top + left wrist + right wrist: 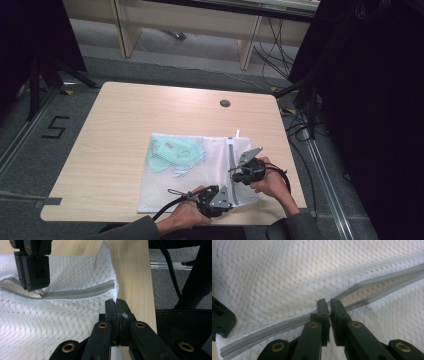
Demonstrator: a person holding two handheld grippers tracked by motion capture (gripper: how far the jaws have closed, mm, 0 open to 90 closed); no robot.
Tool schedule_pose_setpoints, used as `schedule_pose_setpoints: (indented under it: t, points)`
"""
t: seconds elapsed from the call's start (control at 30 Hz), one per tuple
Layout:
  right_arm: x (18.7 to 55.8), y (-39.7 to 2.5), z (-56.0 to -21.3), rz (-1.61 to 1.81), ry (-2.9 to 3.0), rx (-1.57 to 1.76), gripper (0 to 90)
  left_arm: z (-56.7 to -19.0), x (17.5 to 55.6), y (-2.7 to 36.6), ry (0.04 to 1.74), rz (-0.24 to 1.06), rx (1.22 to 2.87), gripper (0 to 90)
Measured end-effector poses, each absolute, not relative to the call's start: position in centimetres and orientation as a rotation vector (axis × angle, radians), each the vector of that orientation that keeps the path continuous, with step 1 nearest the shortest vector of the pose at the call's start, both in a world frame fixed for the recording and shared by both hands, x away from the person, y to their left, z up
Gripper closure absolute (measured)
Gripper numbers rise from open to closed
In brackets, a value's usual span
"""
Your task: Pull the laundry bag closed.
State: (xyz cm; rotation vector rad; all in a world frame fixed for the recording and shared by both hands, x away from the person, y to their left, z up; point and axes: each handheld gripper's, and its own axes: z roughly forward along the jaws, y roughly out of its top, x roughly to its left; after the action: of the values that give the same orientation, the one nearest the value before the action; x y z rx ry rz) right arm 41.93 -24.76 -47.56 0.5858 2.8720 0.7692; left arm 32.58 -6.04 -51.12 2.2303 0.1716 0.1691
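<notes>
**Two grippers working a mesh bag's zipper**

My left gripper [117, 305] had its jaws pinched on the corner of the mesh bag [165, 185]. My right gripper [327, 305] clamped the zipper pull [329, 312], part of the zipper [77, 293] already open. The bag lay flat near the table's [125, 115] front edge, with a pale green item [176, 154] inside.

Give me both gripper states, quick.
Left gripper: shut on the mesh bag at its corner.
Right gripper: shut on the zipper pull.
</notes>
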Motion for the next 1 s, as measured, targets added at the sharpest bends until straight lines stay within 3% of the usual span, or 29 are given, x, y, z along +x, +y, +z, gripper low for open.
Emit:
schedule_pose_setpoints:
  t: [1.0]
  points:
    - [44.2,-24.4,-47.5,0.787,2.829,0.587,86.3,-50.9,32.7,-5.9,0.191,0.143,2.205,89.2]
